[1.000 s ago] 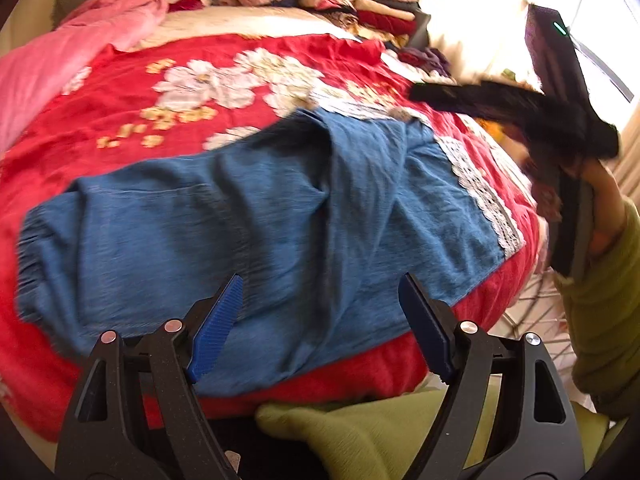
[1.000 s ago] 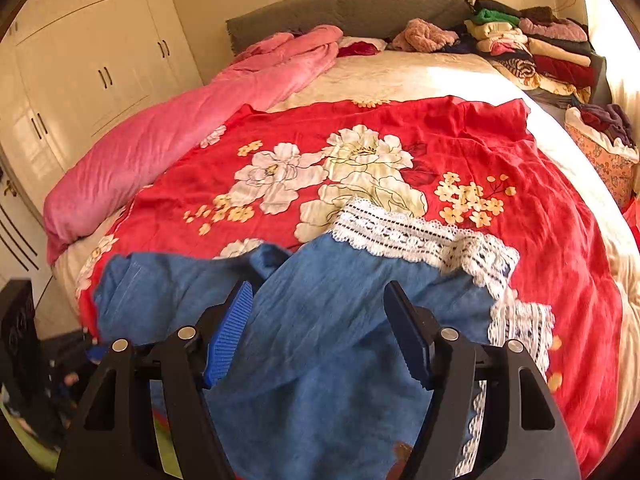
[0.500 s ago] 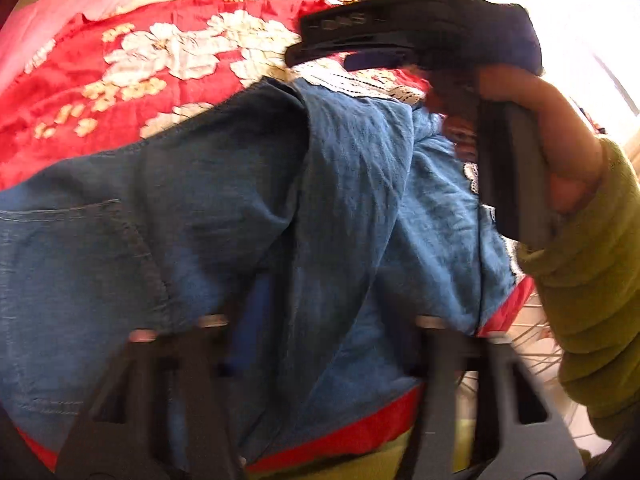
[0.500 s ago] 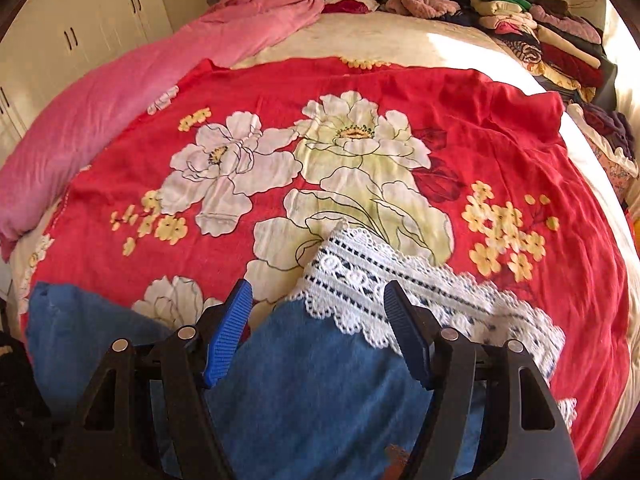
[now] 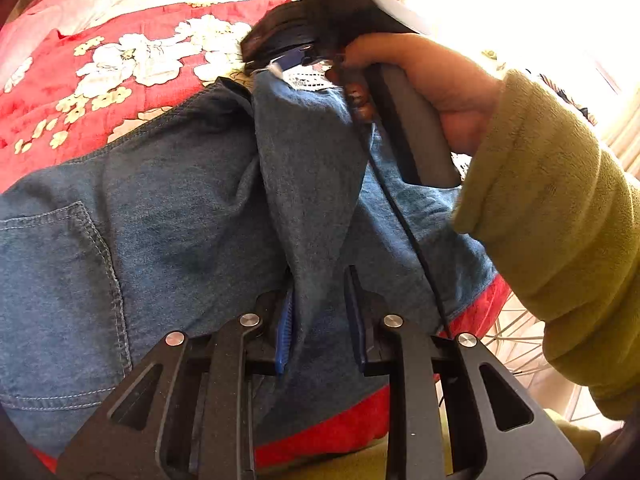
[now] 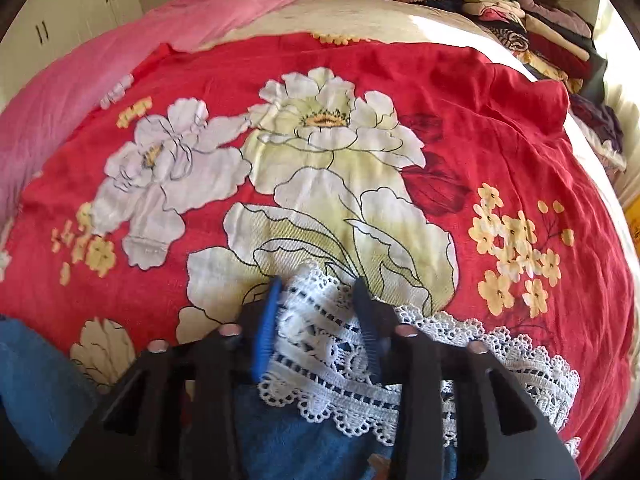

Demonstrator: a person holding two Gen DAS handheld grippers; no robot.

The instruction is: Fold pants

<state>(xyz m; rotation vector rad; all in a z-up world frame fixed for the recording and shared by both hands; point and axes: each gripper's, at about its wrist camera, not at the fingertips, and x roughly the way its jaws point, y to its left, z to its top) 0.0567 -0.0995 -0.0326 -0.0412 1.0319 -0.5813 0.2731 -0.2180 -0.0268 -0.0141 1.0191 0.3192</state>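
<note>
Blue denim pants [image 5: 180,216] with a white lace hem [image 6: 344,344] lie on a red floral bedspread [image 6: 460,92]. A back pocket [image 5: 52,280] shows at the left. My left gripper [image 5: 320,316] is shut on a raised ridge of denim near the bed's front edge. My right gripper [image 6: 318,312] is shut on the lace hem; it also shows in the left wrist view [image 5: 288,52], held by a hand in an olive sleeve [image 5: 560,220] at the far end of the leg.
A pink blanket [image 6: 160,40] lies along the bed's left side. Stacks of folded clothes [image 6: 532,24] sit at the far right. White cupboards [image 6: 72,20] stand at the left. A wire basket [image 5: 516,344] stands beside the bed at the right.
Both grippers moved forward onto the pants and closed: the left on the denim near the front edge, the right on the lace hem. They were open a second ago.
</note>
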